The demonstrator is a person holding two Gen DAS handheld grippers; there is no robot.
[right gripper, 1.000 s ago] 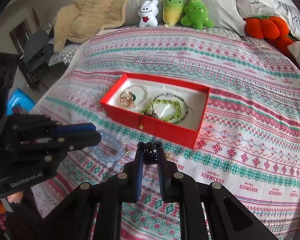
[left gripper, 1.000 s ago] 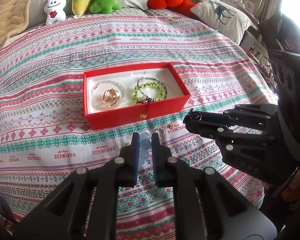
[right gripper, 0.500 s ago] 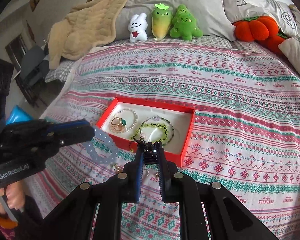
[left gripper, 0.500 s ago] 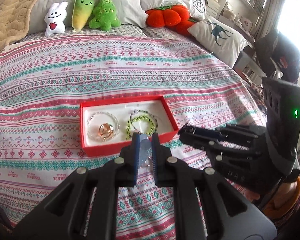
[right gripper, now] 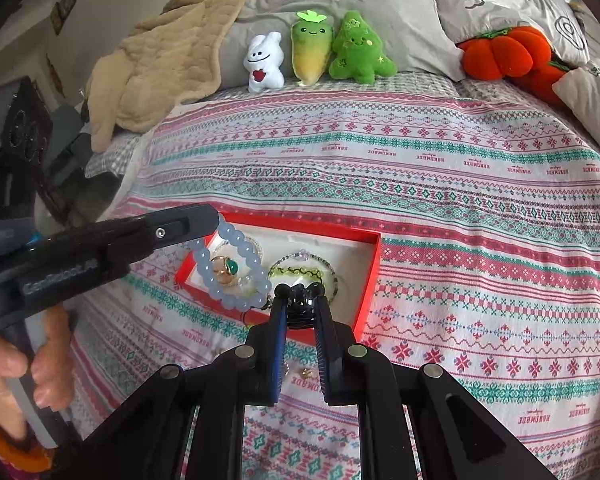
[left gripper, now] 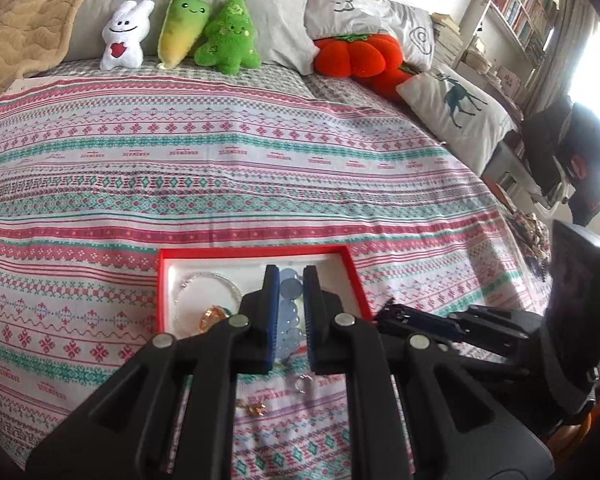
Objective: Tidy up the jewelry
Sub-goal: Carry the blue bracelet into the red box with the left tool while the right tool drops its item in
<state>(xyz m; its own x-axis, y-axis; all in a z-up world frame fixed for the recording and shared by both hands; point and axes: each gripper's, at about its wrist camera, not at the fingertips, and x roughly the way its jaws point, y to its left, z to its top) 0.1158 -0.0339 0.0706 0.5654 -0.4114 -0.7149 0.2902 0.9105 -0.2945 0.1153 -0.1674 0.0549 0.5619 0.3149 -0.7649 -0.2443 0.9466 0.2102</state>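
A red box (left gripper: 256, 253) with white lining lies on the patterned bedspread and holds a clear bead bracelet (left gripper: 204, 280), a gold ring with a green stone (right gripper: 229, 267) and a green bead bracelet (right gripper: 300, 272). My left gripper (left gripper: 291, 276) is shut on a pale blue bead bracelet (left gripper: 290, 296). In the right wrist view that bracelet (right gripper: 230, 268) dangles from the left gripper (right gripper: 214, 220) over the box's left half. My right gripper (right gripper: 300, 300) is shut on a small black piece (right gripper: 299, 307) at the box's near edge. In the left wrist view the right gripper (left gripper: 388, 309) sits beside the box's right corner.
A silver ring (left gripper: 303, 383) and a gold piece (left gripper: 254, 410) lie loose on the bedspread in front of the box. Plush toys (left gripper: 204, 32), pillows (left gripper: 456, 112) and a beige blanket (right gripper: 160, 64) line the bed's head. A person's hand (right gripper: 28, 368) holds the left gripper.
My left gripper rose and carried the blue bracelet from the bedspread to above the box. The right gripper drifted up to the box's near edge, still holding the black piece.
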